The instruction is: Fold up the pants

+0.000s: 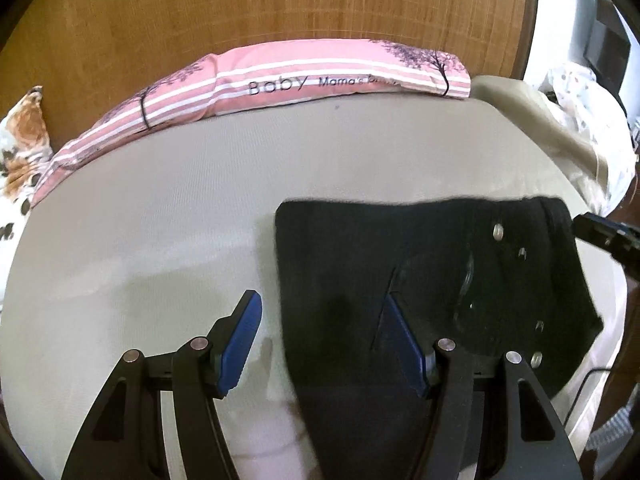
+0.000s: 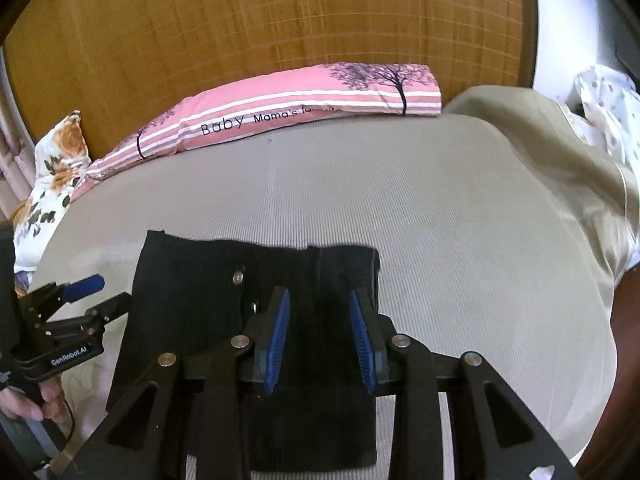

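Note:
The black pants [image 1: 432, 264] lie flat on the beige bed sheet [image 1: 160, 200], folded into a compact shape with metal buttons showing. My left gripper [image 1: 320, 312] is open, straddling the pants' left edge just above the cloth. In the right wrist view the pants [image 2: 200, 280] lie below my right gripper [image 2: 320, 308], which is open over their right part, holding nothing. The left gripper also shows in the right wrist view [image 2: 100, 292], at the pants' left edge. The right gripper's tip shows in the left wrist view [image 1: 600, 232].
A pink striped pillow [image 2: 304, 104] lies along the wooden headboard [image 2: 240, 20]. A floral cushion [image 2: 56, 168] sits at the far left. A beige cover [image 2: 560, 168] and a spotted white cloth [image 2: 608, 96] lie at the right edge.

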`<state>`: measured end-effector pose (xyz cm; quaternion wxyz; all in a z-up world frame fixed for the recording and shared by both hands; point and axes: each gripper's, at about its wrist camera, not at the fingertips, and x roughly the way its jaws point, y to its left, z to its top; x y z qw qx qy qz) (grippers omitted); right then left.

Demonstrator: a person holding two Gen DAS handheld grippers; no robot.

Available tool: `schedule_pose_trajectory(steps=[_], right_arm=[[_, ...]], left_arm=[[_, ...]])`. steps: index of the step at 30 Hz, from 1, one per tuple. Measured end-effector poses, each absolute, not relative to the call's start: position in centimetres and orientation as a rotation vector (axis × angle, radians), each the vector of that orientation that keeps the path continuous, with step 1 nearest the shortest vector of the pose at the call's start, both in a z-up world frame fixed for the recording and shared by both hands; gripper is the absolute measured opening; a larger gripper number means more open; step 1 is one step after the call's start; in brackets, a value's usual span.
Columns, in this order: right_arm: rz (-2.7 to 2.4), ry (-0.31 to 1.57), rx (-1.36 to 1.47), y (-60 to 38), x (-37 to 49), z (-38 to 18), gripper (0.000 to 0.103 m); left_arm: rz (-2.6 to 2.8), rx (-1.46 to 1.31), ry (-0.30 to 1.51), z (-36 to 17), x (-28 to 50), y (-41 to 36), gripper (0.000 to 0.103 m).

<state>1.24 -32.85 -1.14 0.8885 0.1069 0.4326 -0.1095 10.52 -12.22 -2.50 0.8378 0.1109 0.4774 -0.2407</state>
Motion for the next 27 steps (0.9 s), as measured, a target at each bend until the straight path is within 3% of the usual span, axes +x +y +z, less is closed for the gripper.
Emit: schedule_pose_trajectory(steps=[7, 15, 27], right_arm=[[-0.217, 0.906, 0.201, -33.6, 3.7, -1.7, 0.03], [-0.227, 0.989, 0.245, -35.1, 5.3, -6.3, 0.029], [-0.235, 0.975, 0.262, -35.4, 4.9, -6.1, 0.03]], left_arm=[[-0.528, 0.247, 1.024, -4.1, 13.1, -14.8, 0.064], [-0.522, 0.33, 1.038, -7.3, 14.6, -16.1, 0.069], [-0.504, 0.29, 1.056, -7.3, 15.0, -15.5, 0.074]])
